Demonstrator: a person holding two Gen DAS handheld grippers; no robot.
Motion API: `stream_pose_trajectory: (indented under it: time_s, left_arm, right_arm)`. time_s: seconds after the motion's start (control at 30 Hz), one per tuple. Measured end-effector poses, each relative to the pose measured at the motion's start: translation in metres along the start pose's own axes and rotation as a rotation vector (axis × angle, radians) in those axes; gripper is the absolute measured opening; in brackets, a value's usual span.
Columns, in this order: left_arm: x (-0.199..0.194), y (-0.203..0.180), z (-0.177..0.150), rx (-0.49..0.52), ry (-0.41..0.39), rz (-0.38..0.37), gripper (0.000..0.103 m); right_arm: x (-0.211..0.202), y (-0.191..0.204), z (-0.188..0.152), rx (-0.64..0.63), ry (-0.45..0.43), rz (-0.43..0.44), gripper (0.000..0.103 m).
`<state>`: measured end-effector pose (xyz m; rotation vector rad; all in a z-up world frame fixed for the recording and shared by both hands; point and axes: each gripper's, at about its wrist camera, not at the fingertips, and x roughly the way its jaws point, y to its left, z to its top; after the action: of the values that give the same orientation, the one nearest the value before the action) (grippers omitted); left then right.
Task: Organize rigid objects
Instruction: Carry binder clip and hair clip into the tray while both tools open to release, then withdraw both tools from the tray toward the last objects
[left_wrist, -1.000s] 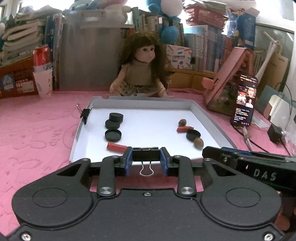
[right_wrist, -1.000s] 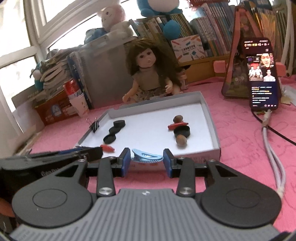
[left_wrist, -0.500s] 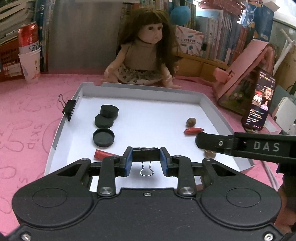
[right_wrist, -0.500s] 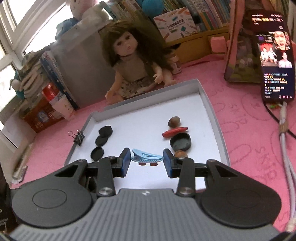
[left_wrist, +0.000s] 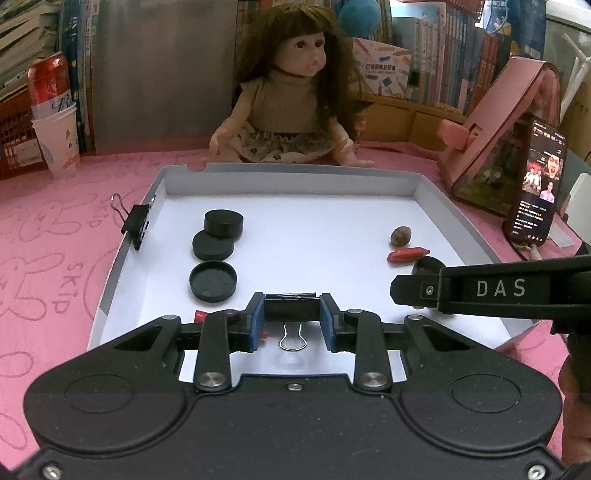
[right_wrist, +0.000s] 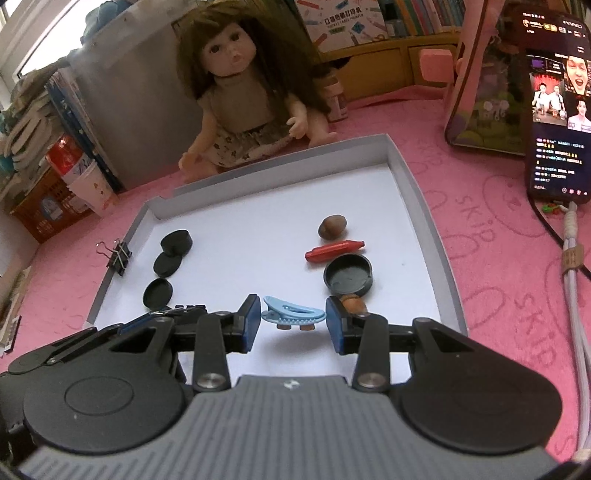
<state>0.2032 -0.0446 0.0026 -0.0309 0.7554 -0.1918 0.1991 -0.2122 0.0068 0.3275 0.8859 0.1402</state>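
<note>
My left gripper (left_wrist: 291, 314) is shut on a black binder clip (left_wrist: 291, 308) and holds it over the near edge of the white tray (left_wrist: 295, 181). My right gripper (right_wrist: 291, 317) is shut on a light blue hair clip (right_wrist: 293, 315) over the tray's near part (right_wrist: 424, 206). In the tray lie three black caps (left_wrist: 212, 280), a red piece (left_wrist: 408, 254), a nut (left_wrist: 400, 235) and another black cap (right_wrist: 348, 275). A second binder clip (left_wrist: 136, 221) grips the tray's left rim.
A doll (left_wrist: 291, 99) sits behind the tray on the pink mat. A phone (right_wrist: 557, 107) with a cable stands at the right against a pink stand (left_wrist: 495, 125). A red can in a paper cup (left_wrist: 55, 122) stands at the far left. Books line the back.
Both grippers have moved forward over the tray, each still holding its clip. The right gripper now shows beside my left one, over the tray's right side.
</note>
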Motion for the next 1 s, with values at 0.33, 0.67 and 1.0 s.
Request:
stream_pose_trajectory:
  time_s: [0.33,0.67,1.0]
  left_arm:
    - [0.001,-0.002,-0.001,0.004,0.000,0.002,0.033]
    - [-0.028,0.001,0.000,0.008,-0.052,-0.015,0.056]
    - [-0.081,-0.004,-0.031,0.016,-0.080,-0.090,0.063]
  right_arm:
    - [0.004,0.000,0.000,-0.001,0.008,-0.004,0.058]
    - [-0.019,-0.004,0.001,-0.005,-0.047,0.027,0.069]
    - [-0.074,-0.007,-0.029,-0.131,-0.206,0.042,0.076]
